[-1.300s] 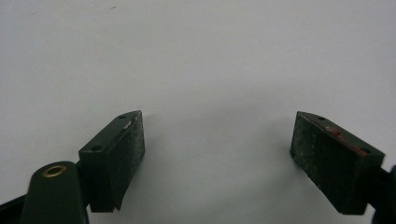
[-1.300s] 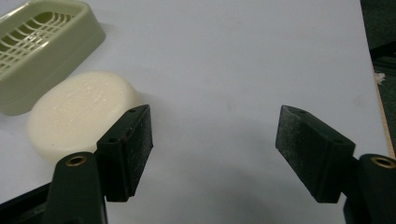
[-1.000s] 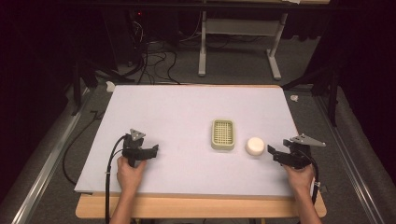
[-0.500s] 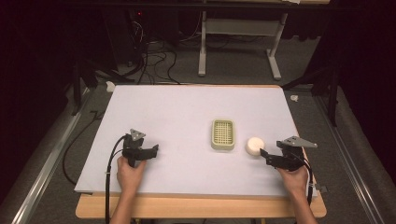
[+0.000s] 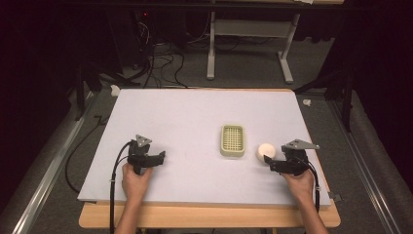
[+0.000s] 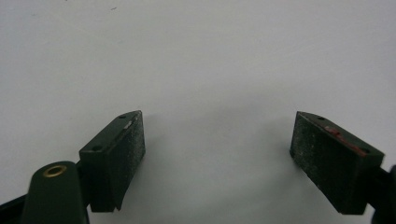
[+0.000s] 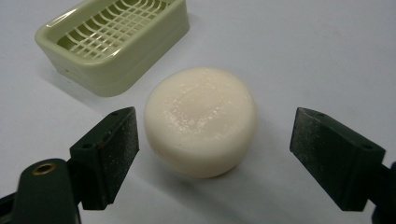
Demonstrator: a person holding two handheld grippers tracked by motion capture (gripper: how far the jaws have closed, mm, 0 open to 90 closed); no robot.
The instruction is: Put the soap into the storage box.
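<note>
In the high view, a white rectangular board (image 5: 195, 122) covered a wooden table, and a person's forearms came in from the six o'clock edge. The left gripper (image 5: 155, 158), black with a grey three-cornered plate on top, sat at about eight o'clock on the board, held in the left hand (image 5: 135, 179), with bare board around it. The right gripper (image 5: 269, 163) sat at about four o'clock in the right hand (image 5: 299, 181), its jaws pointing toward nine o'clock. A round, cream-white bar of soap (image 5: 265, 150) lay on the board just beside those jaw tips, at their twelve o'clock side. A pale green plastic soap dish with a slotted grid floor (image 5: 232, 140) stood close to the soap at its ten o'clock, empty.

In the left gripper view, the left gripper's (image 6: 217, 144) two black jaws stood wide apart over plain white board, with nothing between them.

In the right gripper view, the right gripper's (image 7: 215, 140) jaws had just been opening and stood wide. The soap (image 7: 201, 119) lay on the board between them, nearer the left pad, with a visible gap at each side, so neither pad pressed on it. The soap dish (image 7: 116, 42) lay beyond at eleven o'clock, a narrow gap apart from the soap.
</note>
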